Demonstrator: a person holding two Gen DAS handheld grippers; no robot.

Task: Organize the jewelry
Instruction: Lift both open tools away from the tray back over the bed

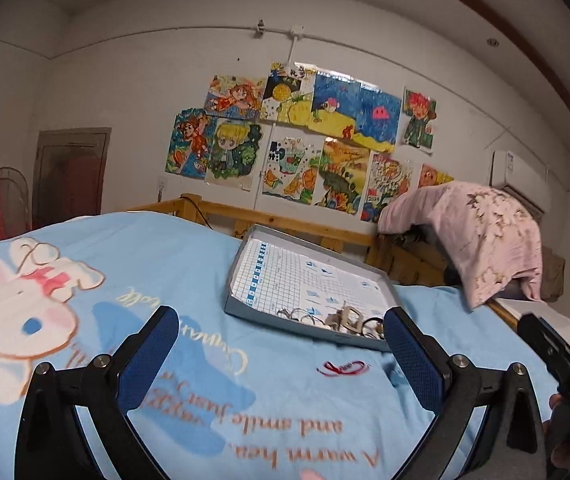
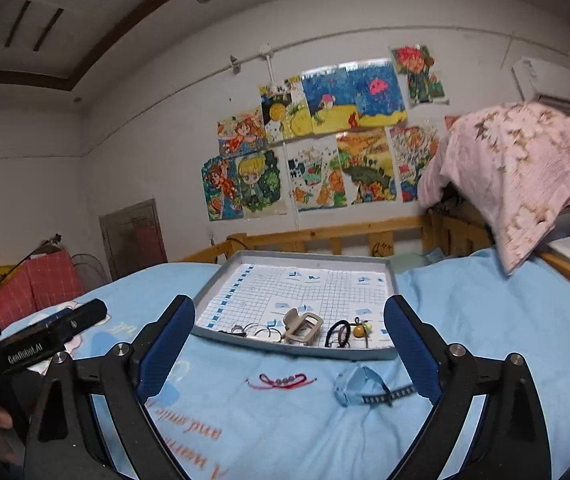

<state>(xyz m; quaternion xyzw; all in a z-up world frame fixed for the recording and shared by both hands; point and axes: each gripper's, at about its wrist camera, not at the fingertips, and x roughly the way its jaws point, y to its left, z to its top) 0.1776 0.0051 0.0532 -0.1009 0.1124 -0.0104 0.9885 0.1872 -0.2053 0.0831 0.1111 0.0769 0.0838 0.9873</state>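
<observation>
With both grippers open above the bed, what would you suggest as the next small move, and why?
Probably lower the right gripper onto the red string bracelet. It lies on the blue sheet just outside the grey tray, where the hair claw and rings already sit, and it is nearly centred between the open jaws.

Left gripper (image 1: 281, 344) and right gripper (image 2: 289, 340) both hover level, fingers spread wide (nothing between them).

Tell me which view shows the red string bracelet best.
Right wrist view: the red string bracelet lies whole on the blue bedsheet, centred between the open jaws. Left wrist view shows it smaller, blurrier, off toward the right finger.
</observation>
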